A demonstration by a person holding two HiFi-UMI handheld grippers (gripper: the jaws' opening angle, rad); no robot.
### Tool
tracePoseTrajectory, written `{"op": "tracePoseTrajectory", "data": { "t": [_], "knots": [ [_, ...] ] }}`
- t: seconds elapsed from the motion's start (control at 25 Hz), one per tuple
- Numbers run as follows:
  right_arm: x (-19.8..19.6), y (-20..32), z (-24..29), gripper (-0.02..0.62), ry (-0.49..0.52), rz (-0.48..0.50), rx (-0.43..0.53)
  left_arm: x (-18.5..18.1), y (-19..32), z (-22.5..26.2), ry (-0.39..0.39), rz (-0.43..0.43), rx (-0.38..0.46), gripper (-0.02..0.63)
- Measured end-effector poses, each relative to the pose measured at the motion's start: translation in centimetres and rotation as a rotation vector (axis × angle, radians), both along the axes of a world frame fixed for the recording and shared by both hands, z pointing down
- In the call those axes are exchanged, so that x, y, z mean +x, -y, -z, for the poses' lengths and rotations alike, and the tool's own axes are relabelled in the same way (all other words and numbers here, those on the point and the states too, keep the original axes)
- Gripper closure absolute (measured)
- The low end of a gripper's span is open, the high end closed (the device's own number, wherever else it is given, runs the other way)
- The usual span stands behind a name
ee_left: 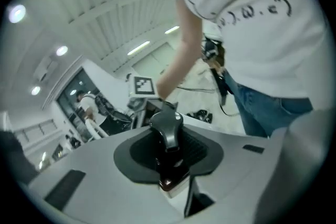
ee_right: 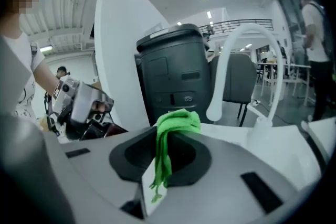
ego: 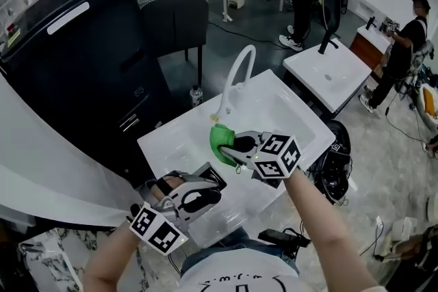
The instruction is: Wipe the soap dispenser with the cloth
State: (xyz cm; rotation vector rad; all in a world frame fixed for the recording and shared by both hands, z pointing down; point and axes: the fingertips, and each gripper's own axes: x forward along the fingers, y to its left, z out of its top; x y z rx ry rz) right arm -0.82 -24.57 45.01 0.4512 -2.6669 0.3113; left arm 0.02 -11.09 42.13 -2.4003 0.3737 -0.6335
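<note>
Open workshop floor, white sink (ego: 295,113) with arched faucet (ego: 236,75) | left gripper (ego: 204,189) sat at the sink's front edge, jaws clamped on the dark soap dispenser (ee_left: 167,132) | its long axis lay along the jaws, pump head at the far end | right gripper (ego: 236,147) was over the basin, jaws pinching the bunched green cloth (ego: 220,140), apart from the dispenser

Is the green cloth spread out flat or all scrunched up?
Scrunched up: the green cloth hangs bunched between the right gripper's jaws.
</note>
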Motion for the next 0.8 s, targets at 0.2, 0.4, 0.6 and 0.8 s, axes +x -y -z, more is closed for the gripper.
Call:
{"op": "tracePoseTrajectory", "data": {
  "t": [0.2,0.4,0.6,0.8],
  "knots": [
    [1.4,0.3,-0.2,0.546,0.119,-0.102,-0.064,-3.1,4.5,6.6,-0.433,0.189,-0.214,0.502],
    [0.1,-1.2,-1.4,0.546,0.125,-0.101,-0.066,-6.6,8.3,10.3,-0.794,0.336,-0.484,0.502],
    [-2.6,-2.6,-0.3,0.546,0.178,-0.053,0.007,-7.2,10.3,11.1,-0.979,0.374,-0.679,0.502],
    [-4.6,-3.9,0.4,0.546,0.186,-0.007,0.122,-7.0,11.1,10.8,-0.997,0.411,-0.717,0.502]
  ]
}}
